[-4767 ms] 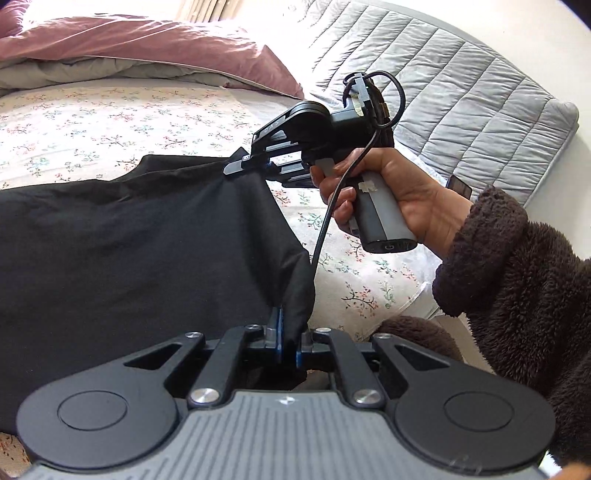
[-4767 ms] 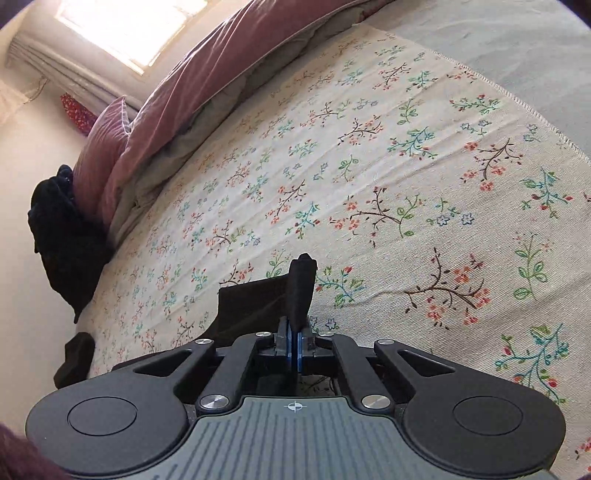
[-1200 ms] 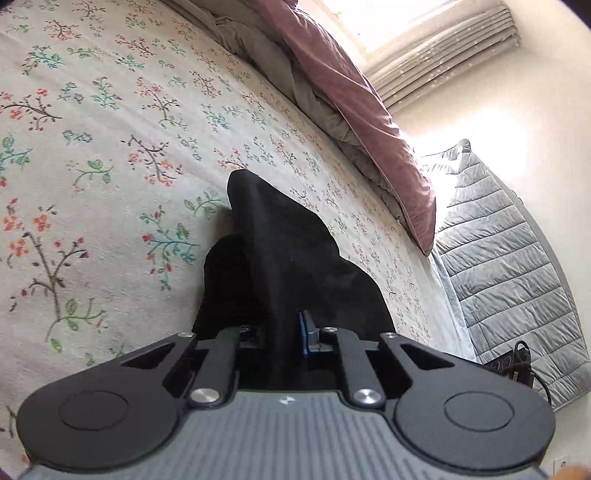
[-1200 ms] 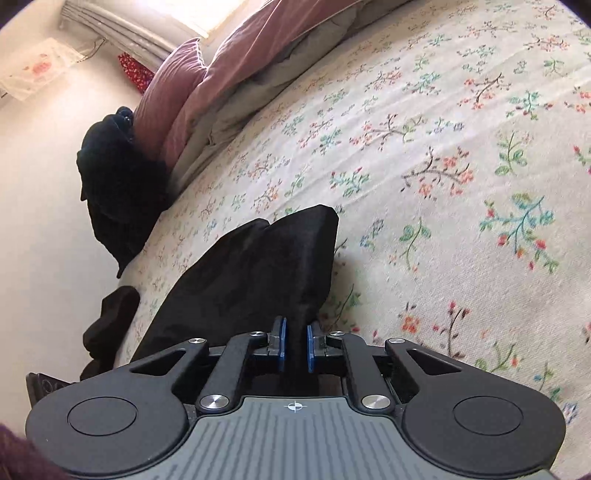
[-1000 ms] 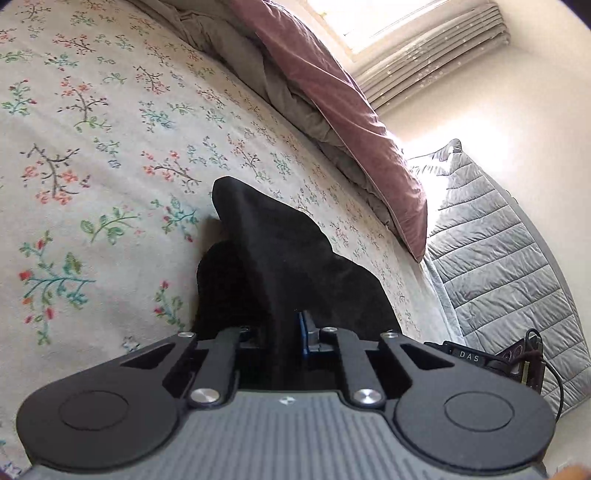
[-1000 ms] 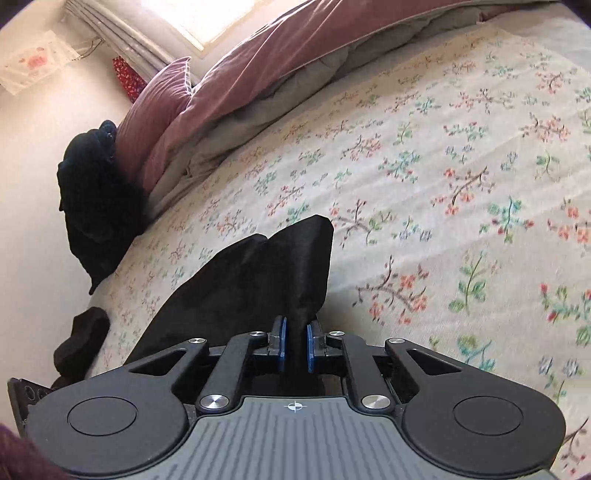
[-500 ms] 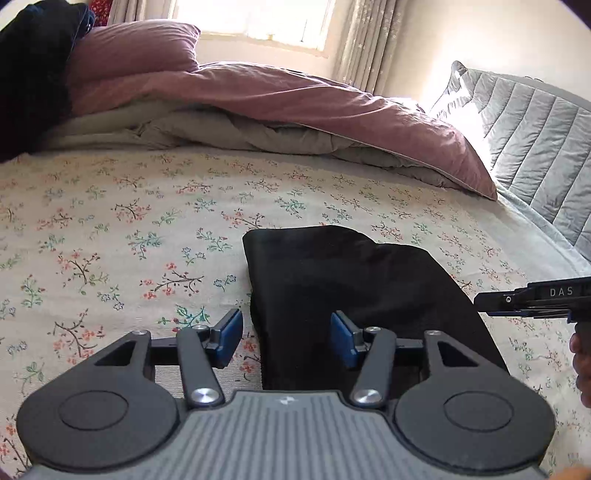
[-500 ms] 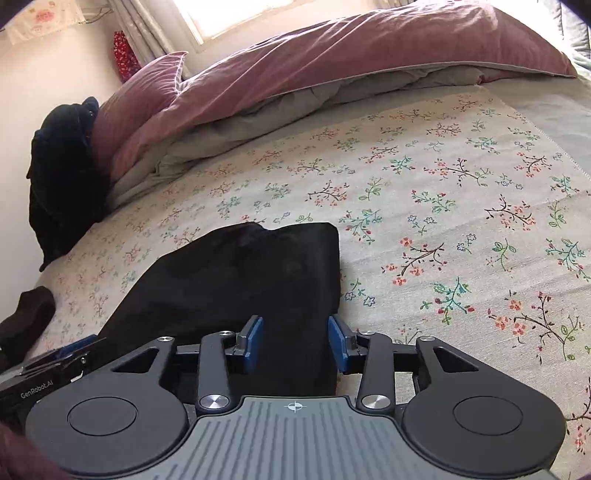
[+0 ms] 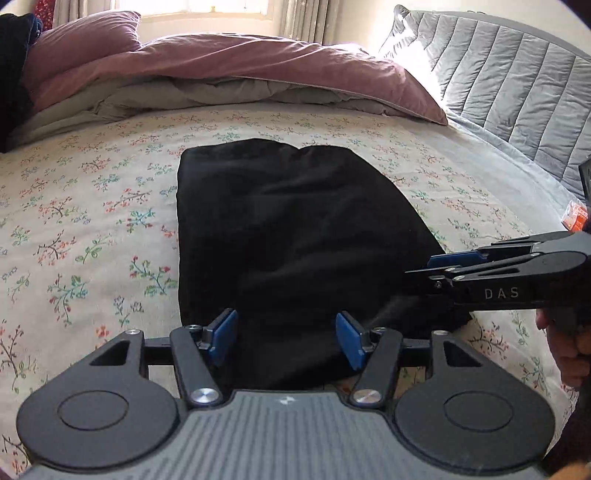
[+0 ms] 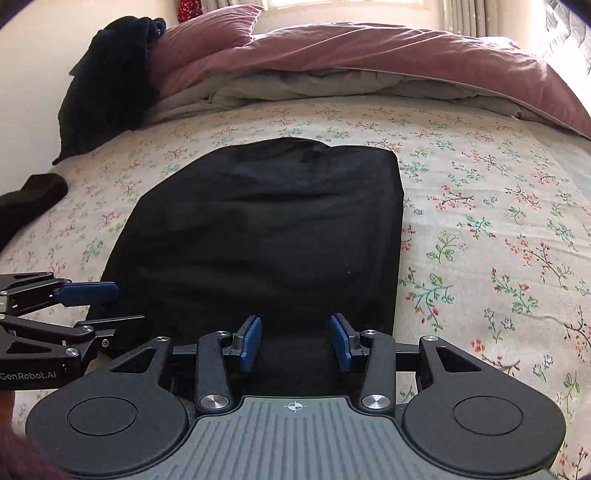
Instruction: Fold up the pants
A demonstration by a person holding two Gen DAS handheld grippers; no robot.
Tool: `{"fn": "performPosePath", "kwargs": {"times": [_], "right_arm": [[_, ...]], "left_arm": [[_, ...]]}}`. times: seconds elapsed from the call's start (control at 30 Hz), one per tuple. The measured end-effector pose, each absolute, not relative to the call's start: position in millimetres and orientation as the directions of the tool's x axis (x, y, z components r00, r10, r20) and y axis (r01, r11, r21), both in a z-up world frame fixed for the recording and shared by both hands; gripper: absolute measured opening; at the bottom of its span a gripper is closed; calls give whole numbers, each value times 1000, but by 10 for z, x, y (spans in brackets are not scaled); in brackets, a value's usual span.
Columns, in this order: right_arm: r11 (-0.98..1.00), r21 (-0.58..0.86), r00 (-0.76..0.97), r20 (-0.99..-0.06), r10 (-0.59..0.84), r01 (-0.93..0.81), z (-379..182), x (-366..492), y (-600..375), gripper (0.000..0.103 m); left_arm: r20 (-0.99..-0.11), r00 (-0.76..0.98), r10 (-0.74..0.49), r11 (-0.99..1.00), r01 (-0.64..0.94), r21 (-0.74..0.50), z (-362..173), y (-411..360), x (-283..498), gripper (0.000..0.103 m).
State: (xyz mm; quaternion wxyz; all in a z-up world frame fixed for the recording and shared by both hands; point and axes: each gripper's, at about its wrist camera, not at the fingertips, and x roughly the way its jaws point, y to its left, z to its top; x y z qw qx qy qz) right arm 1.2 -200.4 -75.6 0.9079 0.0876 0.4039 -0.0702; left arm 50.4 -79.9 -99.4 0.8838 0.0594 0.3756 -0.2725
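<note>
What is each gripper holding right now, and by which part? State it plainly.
Nothing is held. The left gripper and the right gripper both have their fingers spread open above the near edge of the folded black pants, which lie free on the floral bedsheet.

Daylight from the window (image 9: pixel 192 7) behind my duvet (image 9: pixel 258 62), blown-out glare there, black pants (image 9: pixel 295 229) lose detail, fisheye-bent edges, sharp focus.

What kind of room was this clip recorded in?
Almost certainly a bedroom. The black pants lie on a bed with a floral sheet, a mauve duvet and pillow are piled at the far side by a window, and a grey quilted headboard stands at the right.
</note>
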Motion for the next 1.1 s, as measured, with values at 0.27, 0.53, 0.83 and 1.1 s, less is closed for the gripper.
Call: {"fn": "performPosePath", "kwargs": {"times": [0.27,0.53,0.83,1.1], "right_arm": [[953,22,619,-765,-179,303,-451,-586,-1849,69],[941,-27,660,-706,-258,338,-42,-1007,-1706,92],[904,-26,619,-720,-314,427,161,-1160,-1743,101],[890,-36,637,-686,-353,455,270,-1196,-1740,101]], "left_arm": [[-759,576,-304,922,379,-81,-736,-679,71,94],[-744,635,-205,948,318,10,-343,-829,-237,103],[-770,627,-118,968,247,53,-211,-930,-425,103],[-737,669,-94,971,226,82,-77,-1034,-446,103]]}}
